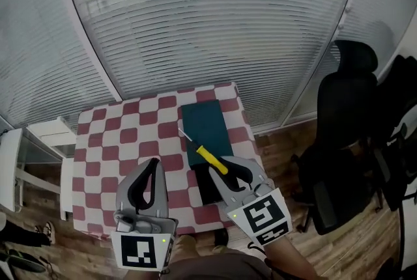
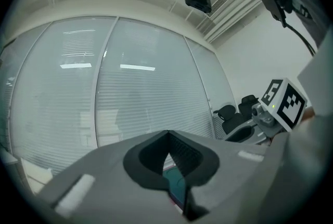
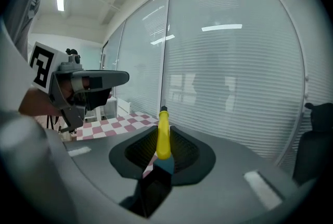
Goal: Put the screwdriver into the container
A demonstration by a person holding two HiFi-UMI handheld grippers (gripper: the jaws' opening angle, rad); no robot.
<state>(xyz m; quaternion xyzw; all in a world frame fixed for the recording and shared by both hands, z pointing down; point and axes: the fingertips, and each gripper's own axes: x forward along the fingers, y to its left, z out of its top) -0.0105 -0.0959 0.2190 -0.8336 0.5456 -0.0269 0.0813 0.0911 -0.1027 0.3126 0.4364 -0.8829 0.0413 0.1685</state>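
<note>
A screwdriver with a yellow handle and thin metal shaft hangs over the near end of a flat dark teal container on the checkered table. My right gripper is shut on the handle's near end, and the shaft points away to the far left. The right gripper view has the yellow handle clamped between the pads, a strip of teal container below it. To the left, my left gripper is shut and holds nothing, above the cloth. Teal shows through the slit under its closed tips.
A black panel lies at the container's near end, close to the table's front edge. A black office chair stands to the right on the wood floor. White furniture sits left of the table. Blind-covered glass walls run behind.
</note>
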